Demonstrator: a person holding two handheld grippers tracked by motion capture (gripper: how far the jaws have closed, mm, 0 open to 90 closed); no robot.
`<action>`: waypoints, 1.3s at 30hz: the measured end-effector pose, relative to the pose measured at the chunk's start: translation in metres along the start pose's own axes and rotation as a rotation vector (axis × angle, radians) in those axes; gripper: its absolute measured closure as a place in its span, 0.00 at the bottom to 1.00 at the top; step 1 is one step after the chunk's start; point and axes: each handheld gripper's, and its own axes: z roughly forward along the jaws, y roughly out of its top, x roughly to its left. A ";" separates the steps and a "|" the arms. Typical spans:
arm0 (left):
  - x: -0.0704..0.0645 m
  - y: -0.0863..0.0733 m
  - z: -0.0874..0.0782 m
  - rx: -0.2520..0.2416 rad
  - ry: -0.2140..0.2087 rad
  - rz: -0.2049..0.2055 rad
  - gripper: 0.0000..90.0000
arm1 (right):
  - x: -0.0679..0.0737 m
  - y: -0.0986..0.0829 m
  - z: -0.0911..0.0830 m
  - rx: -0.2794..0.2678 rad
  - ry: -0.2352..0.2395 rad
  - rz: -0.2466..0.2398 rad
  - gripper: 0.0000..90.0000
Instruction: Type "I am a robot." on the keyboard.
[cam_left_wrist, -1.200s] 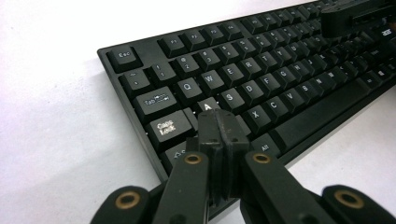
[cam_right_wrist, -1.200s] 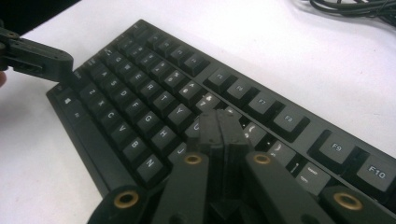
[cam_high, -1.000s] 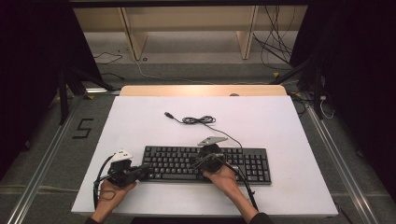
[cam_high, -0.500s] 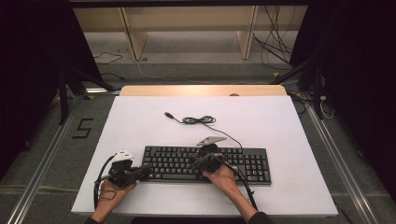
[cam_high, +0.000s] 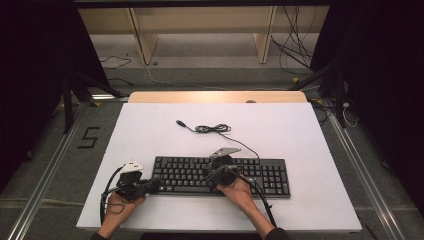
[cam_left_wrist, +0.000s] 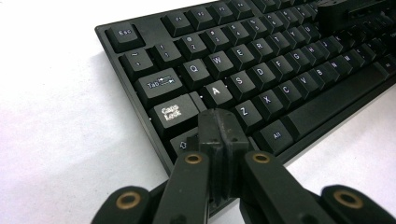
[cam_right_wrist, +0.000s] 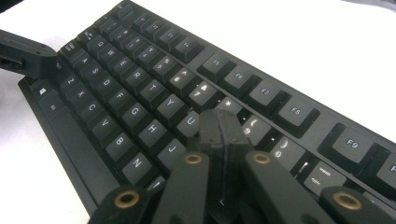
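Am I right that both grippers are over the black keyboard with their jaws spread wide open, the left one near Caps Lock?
Not quite: the jaws are shut, not spread. In the left gripper view the left gripper has its jaws pressed together by the Caps Lock key of the black keyboard. The right gripper view shows the right gripper closed likewise.
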 end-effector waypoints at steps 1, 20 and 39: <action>0.000 0.000 0.000 0.000 -0.001 0.000 0.99 | 0.000 0.000 0.000 0.000 0.000 0.000 1.00; -0.003 0.004 -0.009 -0.088 -0.025 0.002 0.88 | -0.004 0.004 -0.018 -0.070 0.053 0.041 0.89; -0.007 0.008 -0.014 -0.194 -0.090 -0.019 0.46 | 0.004 0.004 -0.029 -0.100 0.129 0.026 0.55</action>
